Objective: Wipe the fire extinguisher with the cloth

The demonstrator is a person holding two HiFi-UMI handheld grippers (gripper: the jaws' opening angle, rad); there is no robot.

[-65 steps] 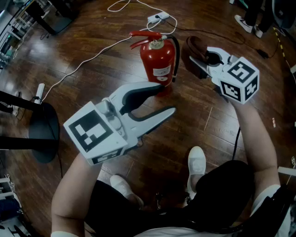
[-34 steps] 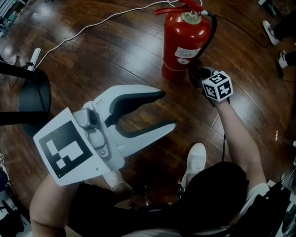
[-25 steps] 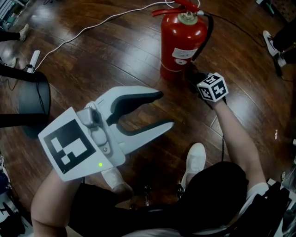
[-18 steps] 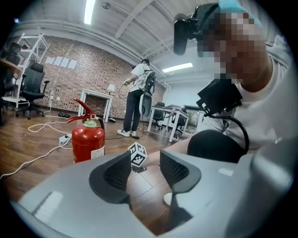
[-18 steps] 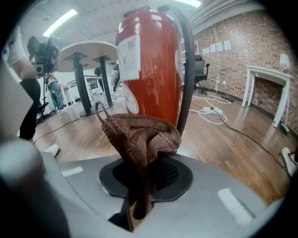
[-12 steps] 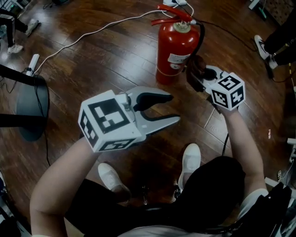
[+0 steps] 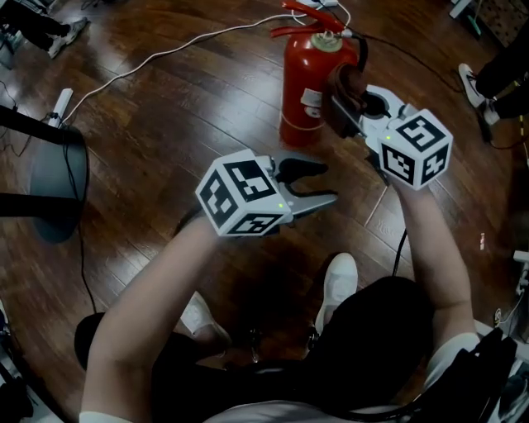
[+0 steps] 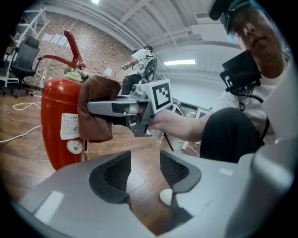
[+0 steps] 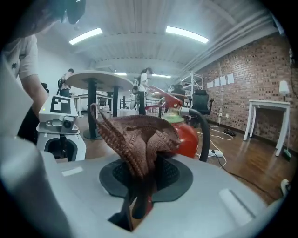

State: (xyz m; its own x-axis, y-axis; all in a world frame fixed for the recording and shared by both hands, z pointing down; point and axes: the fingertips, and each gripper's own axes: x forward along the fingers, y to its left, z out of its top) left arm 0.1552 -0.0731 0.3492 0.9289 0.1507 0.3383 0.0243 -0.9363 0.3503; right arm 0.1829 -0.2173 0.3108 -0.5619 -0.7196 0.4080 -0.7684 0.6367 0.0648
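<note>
A red fire extinguisher (image 7: 307, 81) stands upright on the wood floor, with a black hose down its right side. My right gripper (image 7: 352, 106) is shut on a brown knitted cloth (image 7: 345, 91), which is held against the extinguisher's upper right side. In the right gripper view the cloth (image 9: 136, 134) bunches up between the jaws, with the red body (image 9: 188, 135) just behind. My left gripper (image 7: 321, 183) hovers open and empty below the extinguisher, apart from it. The left gripper view shows the extinguisher (image 8: 59, 126), the cloth (image 8: 96, 115) and the right gripper (image 8: 125, 109) ahead.
A white cable (image 7: 165, 54) runs across the floor to a power strip (image 7: 321, 4) behind the extinguisher. A black round stool base (image 7: 58, 178) is at the left. The person's white shoes (image 7: 342, 285) are below the grippers. Another person's feet (image 7: 473, 78) are at the right edge.
The right gripper has lifted the cloth from near the floor up to the extinguisher's upper side. The left gripper has swung in closer to the extinguisher, still open.
</note>
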